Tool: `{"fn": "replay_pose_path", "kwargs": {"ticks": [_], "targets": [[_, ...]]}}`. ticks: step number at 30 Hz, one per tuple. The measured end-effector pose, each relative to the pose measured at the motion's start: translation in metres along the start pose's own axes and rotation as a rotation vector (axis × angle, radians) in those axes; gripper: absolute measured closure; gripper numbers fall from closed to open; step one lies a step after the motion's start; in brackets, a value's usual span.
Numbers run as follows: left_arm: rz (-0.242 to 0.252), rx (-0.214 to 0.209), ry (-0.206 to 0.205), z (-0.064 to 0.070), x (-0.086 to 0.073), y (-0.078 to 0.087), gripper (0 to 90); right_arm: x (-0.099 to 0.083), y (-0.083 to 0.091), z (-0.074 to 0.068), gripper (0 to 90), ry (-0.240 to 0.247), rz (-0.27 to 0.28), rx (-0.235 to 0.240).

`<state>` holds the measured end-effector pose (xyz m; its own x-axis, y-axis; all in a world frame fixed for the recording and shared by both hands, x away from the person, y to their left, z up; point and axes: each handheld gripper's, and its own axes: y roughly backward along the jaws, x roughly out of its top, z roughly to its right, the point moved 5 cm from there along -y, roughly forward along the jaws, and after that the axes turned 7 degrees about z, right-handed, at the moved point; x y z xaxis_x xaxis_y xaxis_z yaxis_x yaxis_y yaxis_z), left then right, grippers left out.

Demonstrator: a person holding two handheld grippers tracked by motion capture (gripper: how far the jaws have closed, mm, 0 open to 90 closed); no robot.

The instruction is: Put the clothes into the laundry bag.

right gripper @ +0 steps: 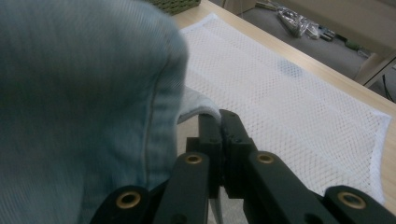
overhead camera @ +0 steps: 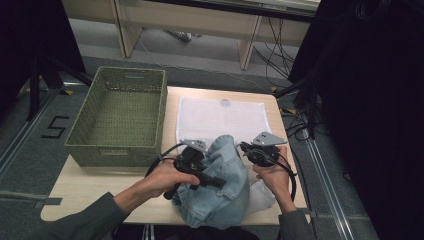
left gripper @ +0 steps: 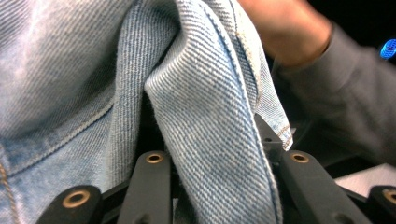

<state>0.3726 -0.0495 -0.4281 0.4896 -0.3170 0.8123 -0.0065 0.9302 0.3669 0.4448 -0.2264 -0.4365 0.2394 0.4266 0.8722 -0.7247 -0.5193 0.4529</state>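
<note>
Currently, both grippers clamp the denim garment [overhead camera: 220, 185] above the bench [overhead camera: 90, 185]: left gripper [overhead camera: 192, 159] pinches a fold, right gripper [overhead camera: 248, 149] an edge. Presumably this spreads it for folding beside the mesh bag [overhead camera: 220, 117].

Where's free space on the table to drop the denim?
Free: the white mesh sheet behind the denim garment, and the green basket, which looks empty. Bare wood below the basket at front-left. Crowded: front centre, where left gripper and right gripper hold the garment.
</note>
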Motion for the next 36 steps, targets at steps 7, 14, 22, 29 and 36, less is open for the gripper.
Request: {"fn": "replay_pose_path", "kwargs": {"ticks": [7,14,22,29,36], "targets": [[-0.106,-0.008,-0.048,-0.005,-0.017,-0.046,65.1,0.003,0.005,0.003,89.4,-0.021,0.022,-0.01],[-0.076,0.131,0.047,-0.055,-0.025,-0.069,57.2,0.007,0.008,-0.001,89.5,-0.014,0.036,-0.001],[-0.063,0.197,-0.03,-0.04,-0.009,-0.035,35.4,0.003,0.012,-0.001,89.3,-0.001,0.026,0.001],[-0.049,0.197,-0.117,-0.027,-0.005,-0.012,53.1,0.003,0.012,-0.001,89.2,-0.005,0.026,-0.003],[-0.083,0.317,-0.142,-0.057,-0.017,-0.043,72.0,0.003,0.01,-0.005,89.3,0.005,0.022,0.004]]}}
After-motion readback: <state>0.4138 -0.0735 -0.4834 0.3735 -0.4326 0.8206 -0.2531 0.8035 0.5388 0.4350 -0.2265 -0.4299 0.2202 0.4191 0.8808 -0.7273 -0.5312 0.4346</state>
